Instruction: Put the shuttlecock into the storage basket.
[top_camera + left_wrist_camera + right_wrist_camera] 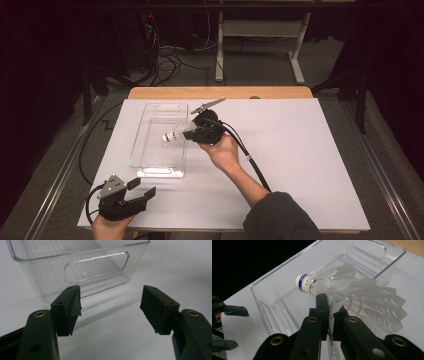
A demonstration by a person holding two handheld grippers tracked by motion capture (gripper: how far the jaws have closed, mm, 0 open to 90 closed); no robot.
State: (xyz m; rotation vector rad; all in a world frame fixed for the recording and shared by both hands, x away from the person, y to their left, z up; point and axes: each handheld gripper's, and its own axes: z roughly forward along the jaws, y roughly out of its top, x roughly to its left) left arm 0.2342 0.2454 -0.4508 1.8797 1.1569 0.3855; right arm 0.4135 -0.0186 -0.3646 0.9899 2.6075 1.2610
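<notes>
Lower left of the high view, the left hand-held gripper (142, 192) sat low on the white worktop (300, 165), jaws spread wide and nothing between them. Its own view looked straight at the near end wall of the clear bin (82, 272), cut-out handle and all, and that end looked bare!

Up toward the middle of the high view, the right hand-held gripper (189, 131) was reaching over the bin's right-hand wall. Jaws pinched tight, and what they had was the shuttlecock (172, 135), gripped by its white feather skirt. The right gripper view had it clearly: the feathers (352, 287) fanned out past the pinched jaws, the cork tip with its blue band (304, 283) pointing away over the open bin, held in the air above the ribbed floor rather than resting on it.

So where did that leave things? Pickup done, carry pretty much done, by my read. What remained was the release: lower it, open those jaws, let the shuttlecock settle inside the bin, then draw the hand clear.

Beyond the worktop's wooden far edge (220, 92), just dark floor, cables and desk legs.
</notes>
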